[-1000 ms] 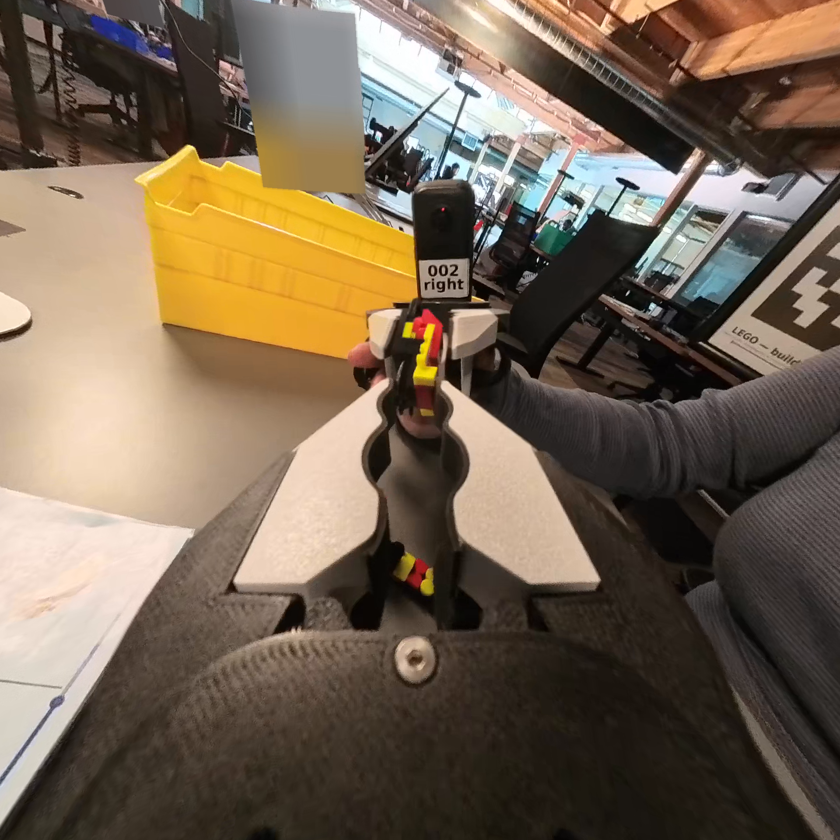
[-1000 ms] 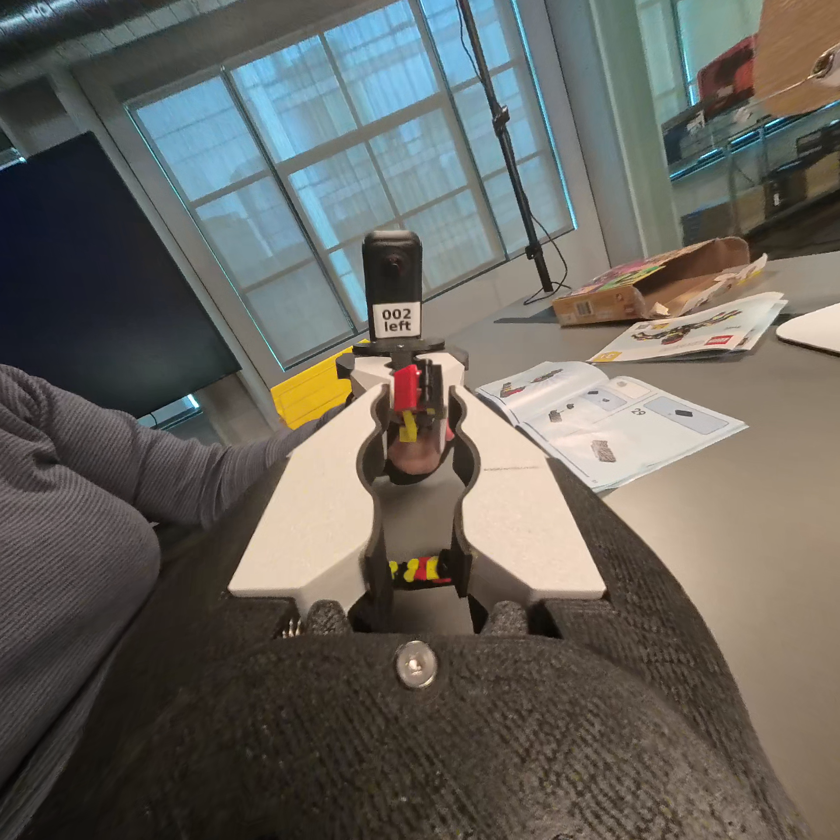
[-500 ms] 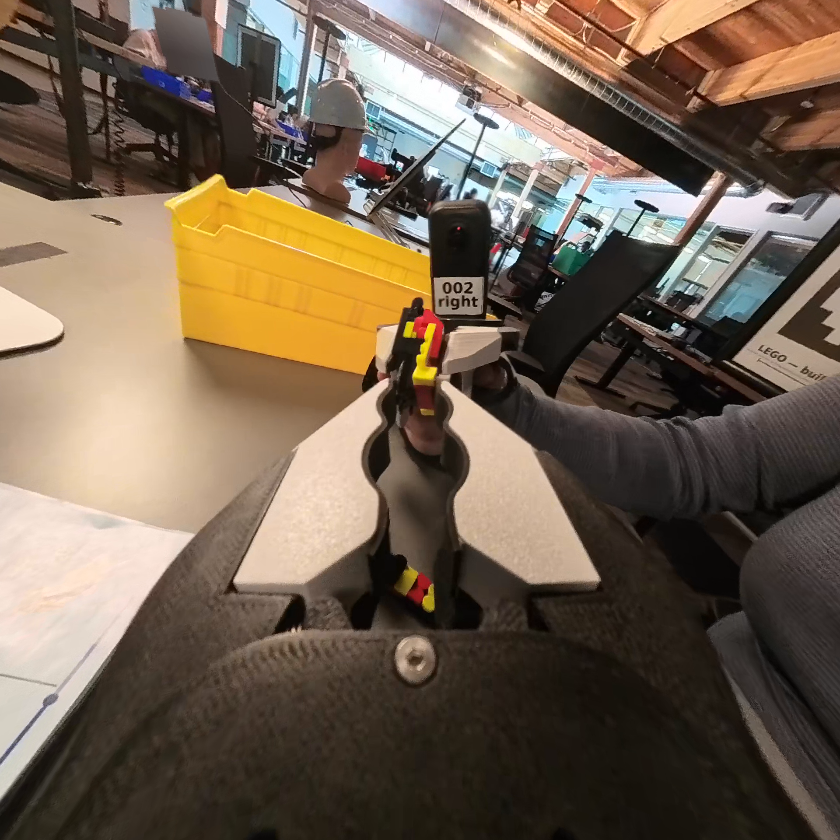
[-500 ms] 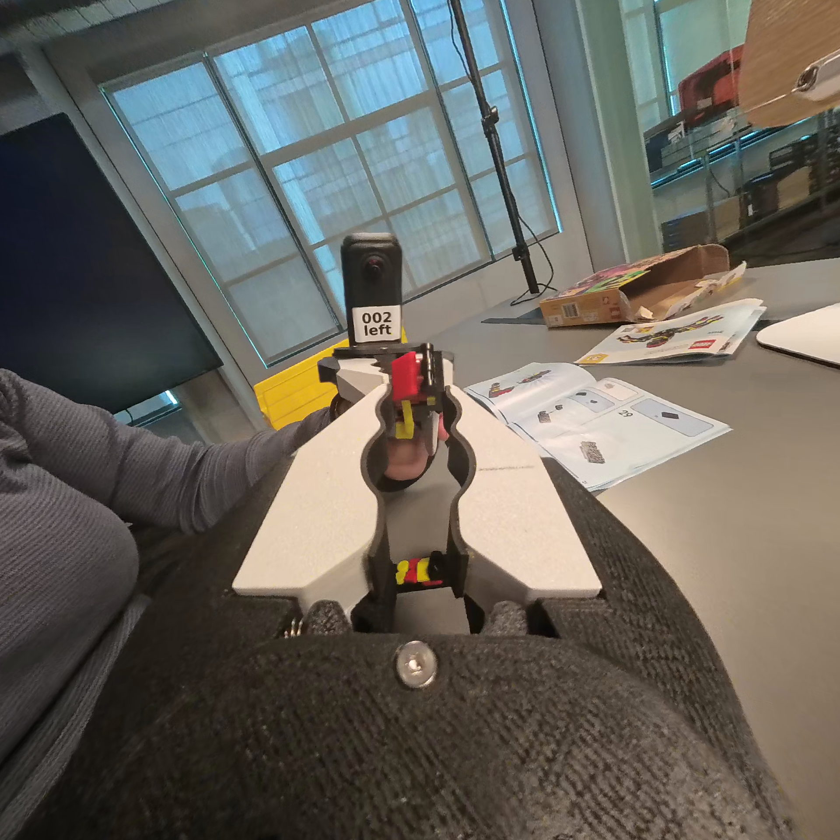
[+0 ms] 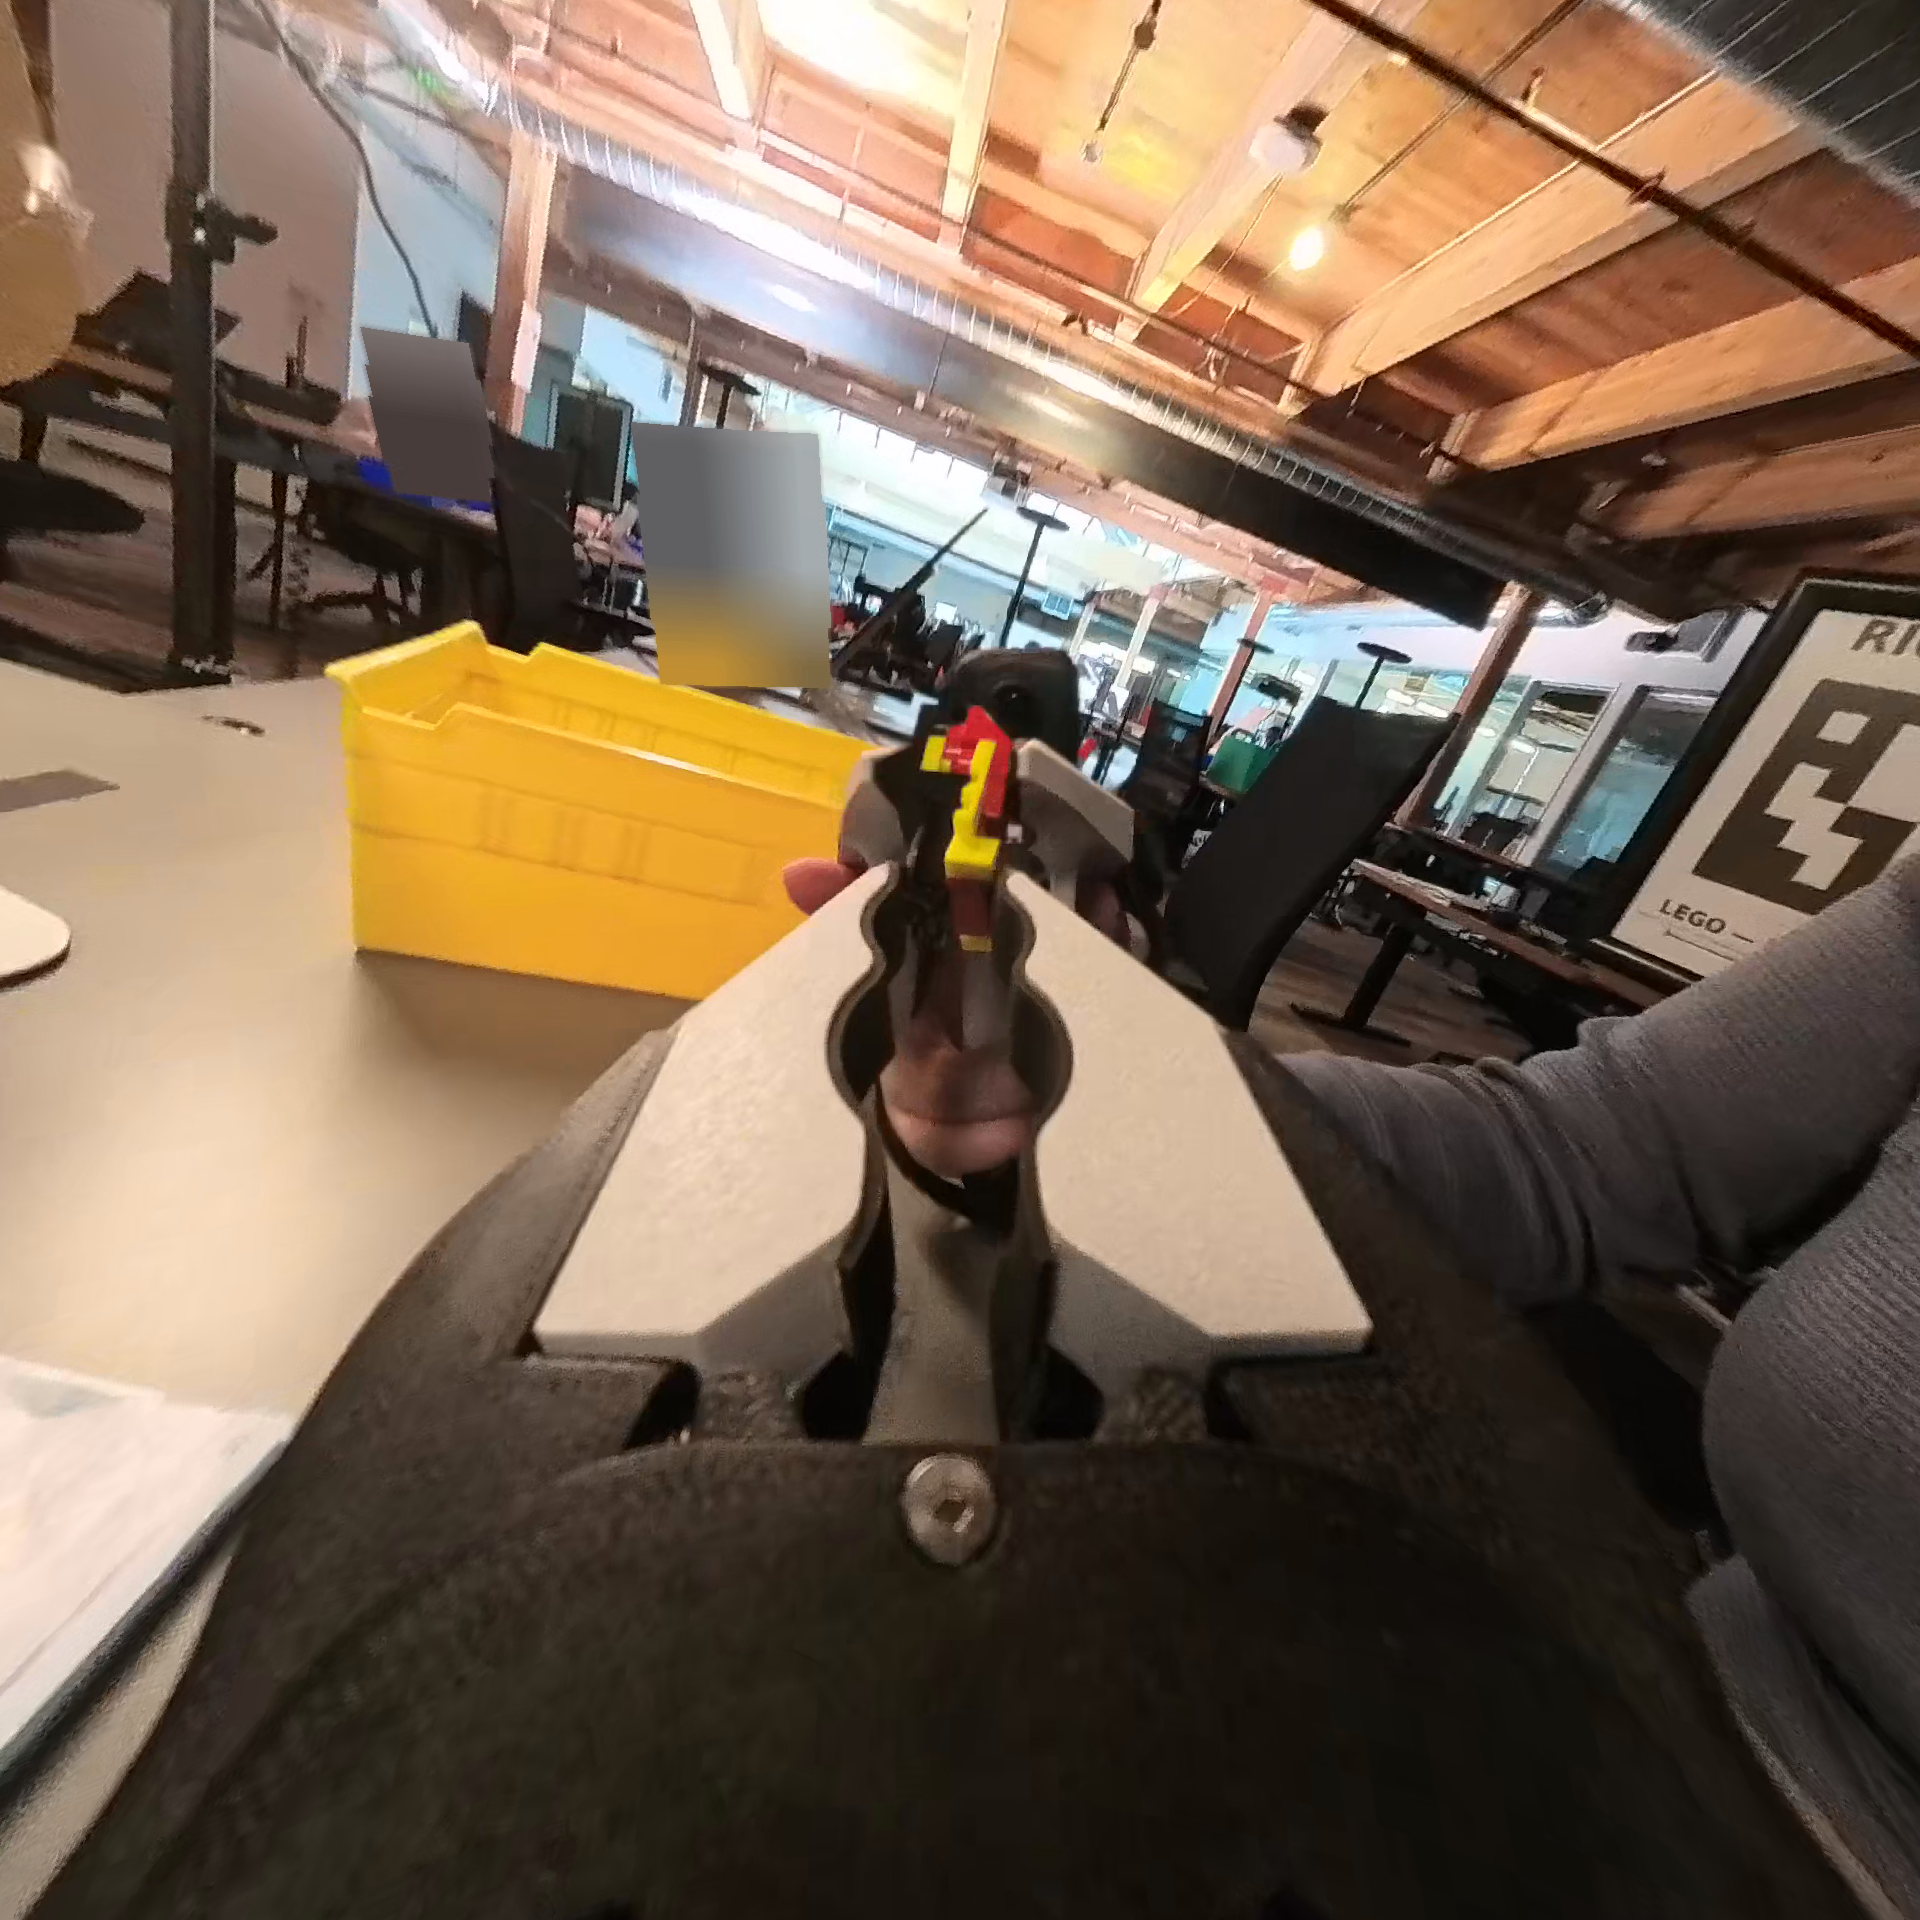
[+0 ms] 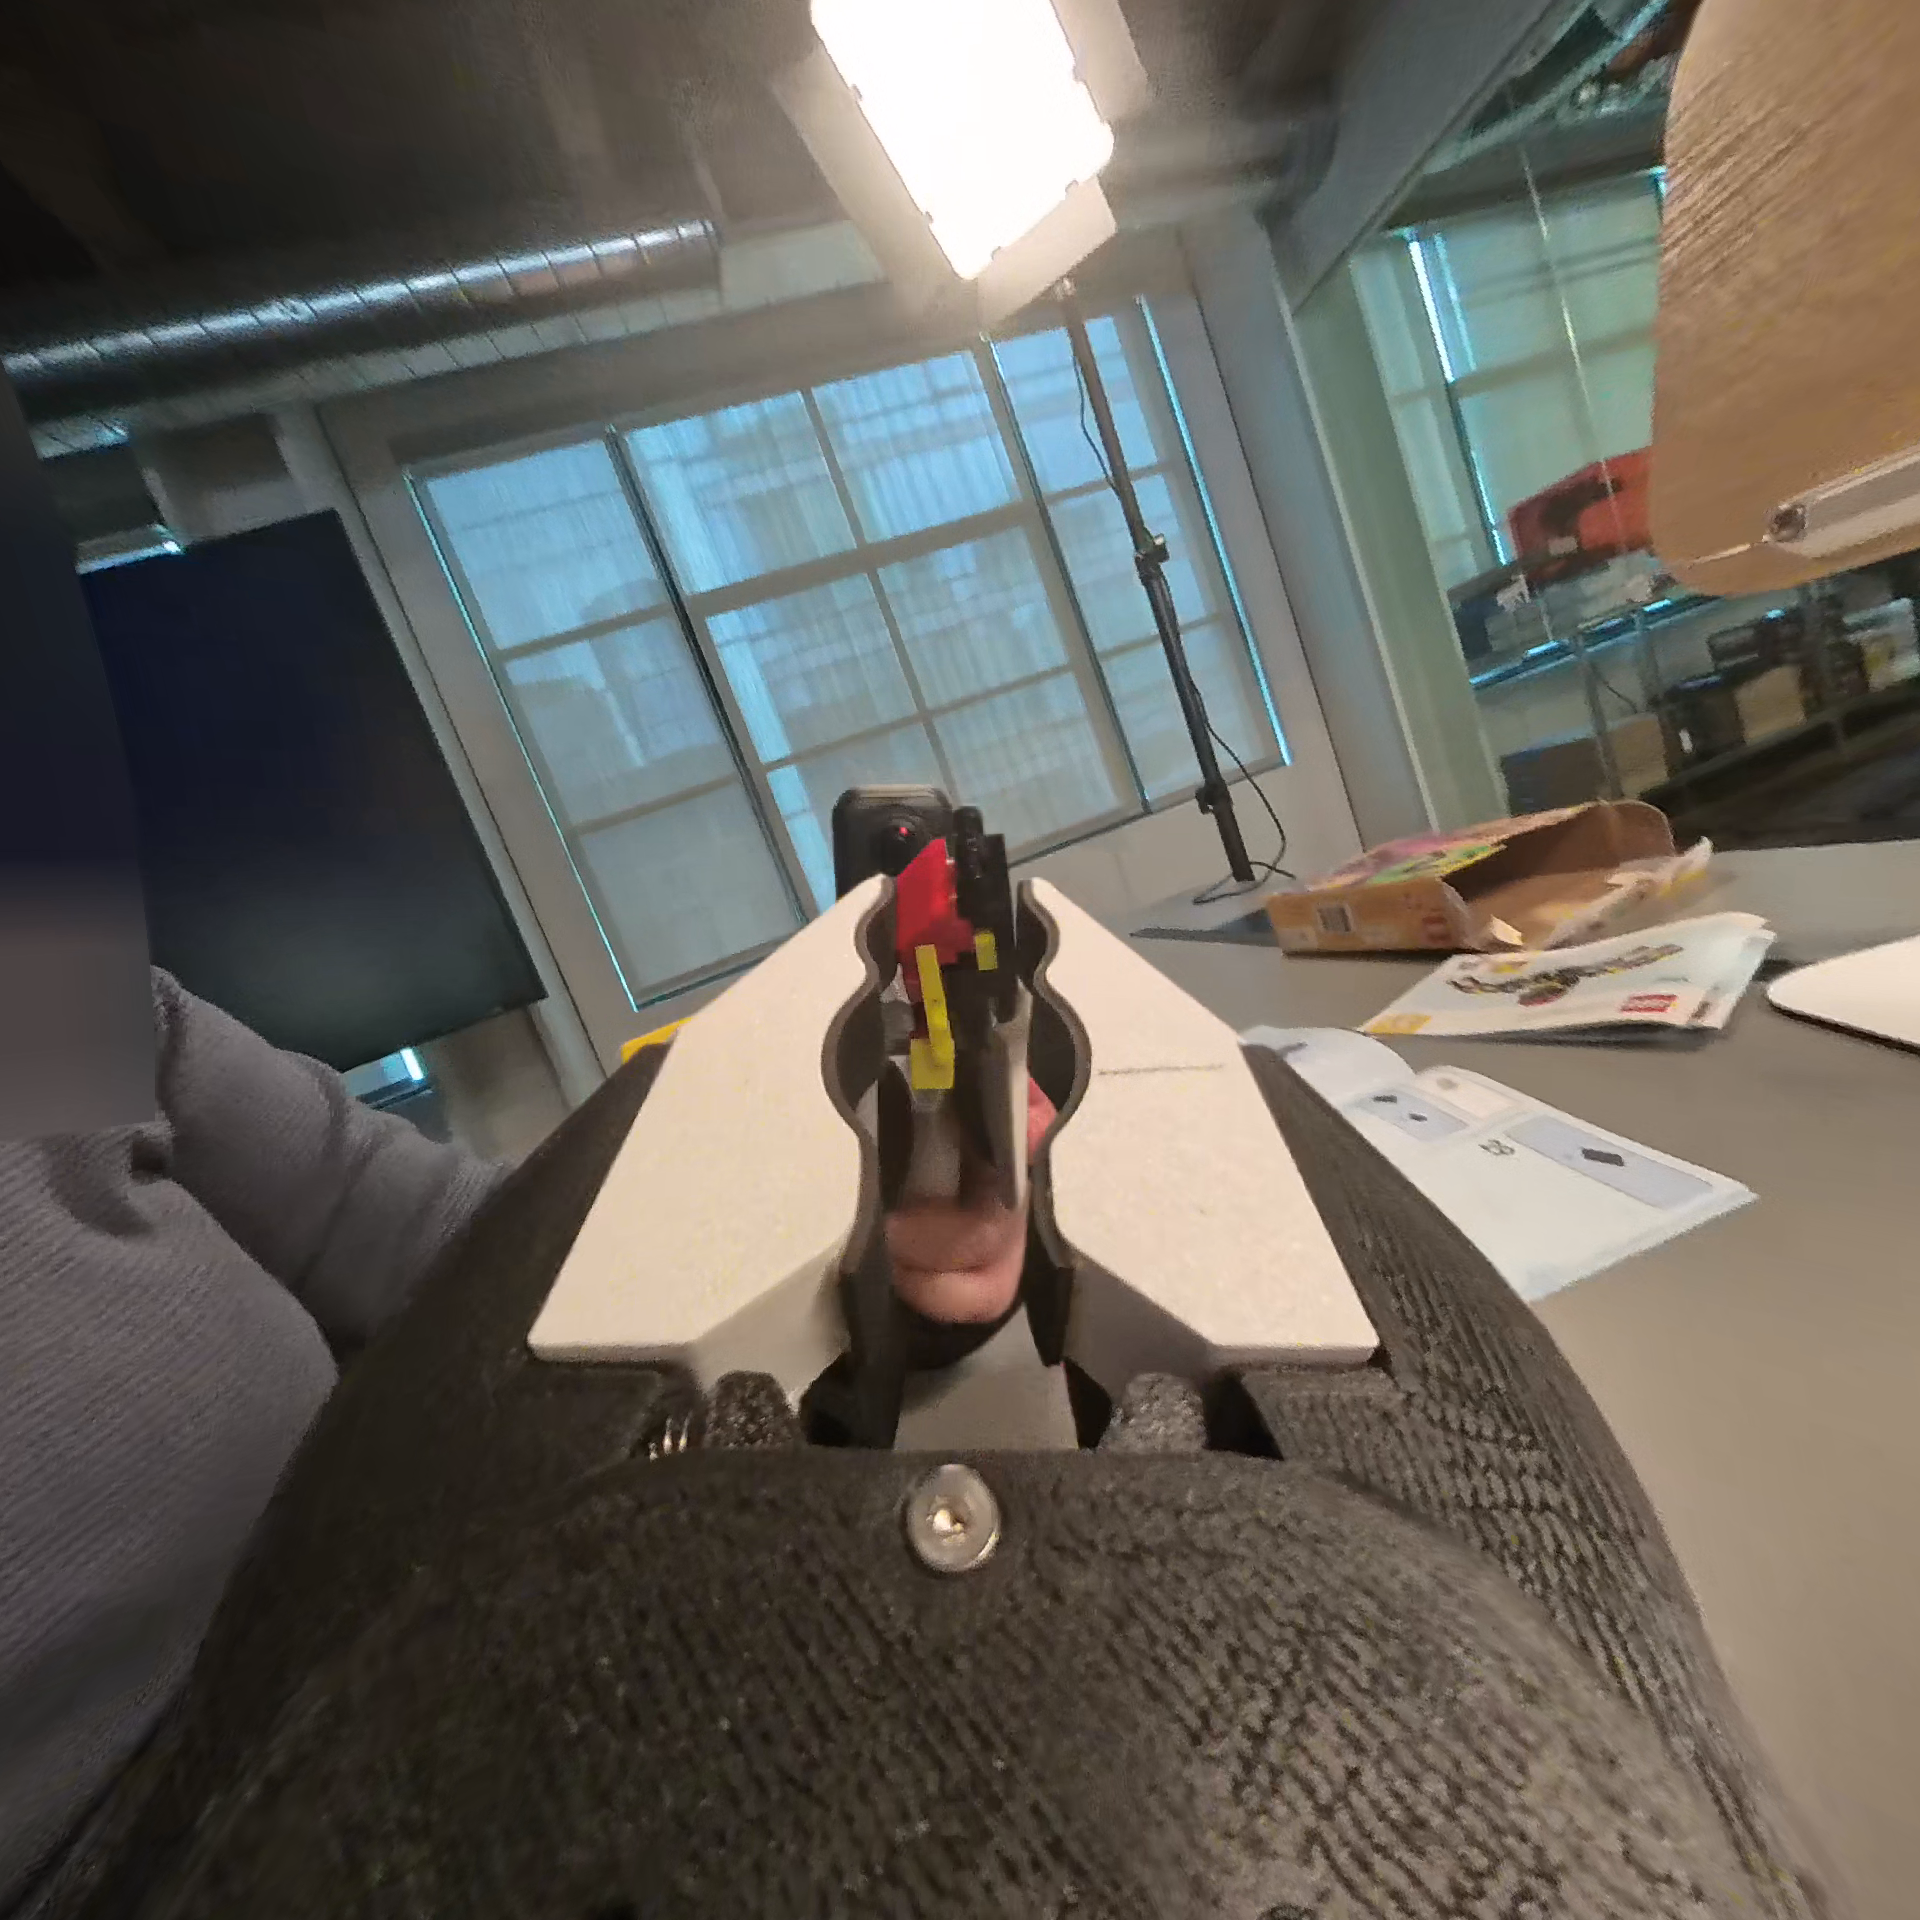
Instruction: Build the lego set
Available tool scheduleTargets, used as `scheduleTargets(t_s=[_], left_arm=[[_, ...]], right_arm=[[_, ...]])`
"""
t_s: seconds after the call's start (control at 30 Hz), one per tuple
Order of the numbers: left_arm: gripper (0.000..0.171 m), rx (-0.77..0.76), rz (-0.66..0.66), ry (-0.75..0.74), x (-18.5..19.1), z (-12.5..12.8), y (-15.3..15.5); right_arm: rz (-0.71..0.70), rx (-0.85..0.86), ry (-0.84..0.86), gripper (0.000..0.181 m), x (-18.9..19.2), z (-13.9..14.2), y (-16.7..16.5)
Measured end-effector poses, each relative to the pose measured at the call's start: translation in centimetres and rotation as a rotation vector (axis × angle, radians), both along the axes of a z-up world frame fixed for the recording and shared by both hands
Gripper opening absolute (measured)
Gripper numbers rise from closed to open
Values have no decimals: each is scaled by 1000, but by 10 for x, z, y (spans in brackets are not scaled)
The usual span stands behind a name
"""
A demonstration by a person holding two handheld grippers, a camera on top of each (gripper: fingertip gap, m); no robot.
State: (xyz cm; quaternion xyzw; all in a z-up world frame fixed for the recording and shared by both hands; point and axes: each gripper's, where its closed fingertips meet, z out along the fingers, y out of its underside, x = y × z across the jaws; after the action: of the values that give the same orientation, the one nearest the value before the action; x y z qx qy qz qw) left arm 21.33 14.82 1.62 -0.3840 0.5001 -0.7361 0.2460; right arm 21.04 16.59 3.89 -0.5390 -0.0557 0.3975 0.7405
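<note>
A small red, yellow and black lego assembly (image 5: 971, 821) is held in the air between my two grippers, which face each other tip to tip. My left gripper (image 5: 951, 883) is shut on its near end. My right gripper (image 6: 951, 904) is shut on the same assembly (image 6: 935, 925) from the other side. In the left wrist view the right gripper's fingers (image 5: 1075, 821) show just behind the assembly, with a hand below. The part of the assembly between the pads is hidden.
A yellow bin (image 5: 582, 821) stands on the grey table (image 5: 208, 1091). An open instruction booklet (image 6: 1507, 1153), a second booklet (image 6: 1579, 987), a torn cardboard box (image 6: 1455, 873) and a white plate (image 6: 1860, 997) lie on the table. A grey sleeve (image 5: 1558, 1122) is at the right. The tips of both grippers are at nearly the same place.
Both grippers have tilted upward and drawn closer together, still holding the assembly between them. More ceiling shows in both views.
</note>
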Motion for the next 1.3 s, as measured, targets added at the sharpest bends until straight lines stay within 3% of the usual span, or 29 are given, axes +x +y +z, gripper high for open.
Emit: scheduleTargets(t_s=[0.33,0.43,0.5,0.57,0.67,0.77,0.93,1.17,1.3], left_arm=[[15,-29,14,-28,2,5,-5],[40,28,195,13,4,0,12],[40,119,422,132,5,-20,37],[40,237,552,282,0,-46,47],[52,368,484,392,-5,-69,28],[58,459,384,389,-6,-73,23],[58,458,72,427,-14,-89,18],[42,548,-117,508,-13,-109,20],[33,580,-157,512,-9,-113,21]], right_arm=[[22,-19,-24,20,2,3,-4],[-44,-86,-41,19,16,-6,3],[-92,-176,-58,20,26,-18,9],[-90,-264,-69,20,30,-30,14],[-24,-370,-74,19,25,-45,16],[40,-430,-85,20,17,-56,15],[80,-473,-122,20,11,-69,17],[130,-525,-133,20,-4,-81,21],[118,-550,-140,19,-4,-86,24]])
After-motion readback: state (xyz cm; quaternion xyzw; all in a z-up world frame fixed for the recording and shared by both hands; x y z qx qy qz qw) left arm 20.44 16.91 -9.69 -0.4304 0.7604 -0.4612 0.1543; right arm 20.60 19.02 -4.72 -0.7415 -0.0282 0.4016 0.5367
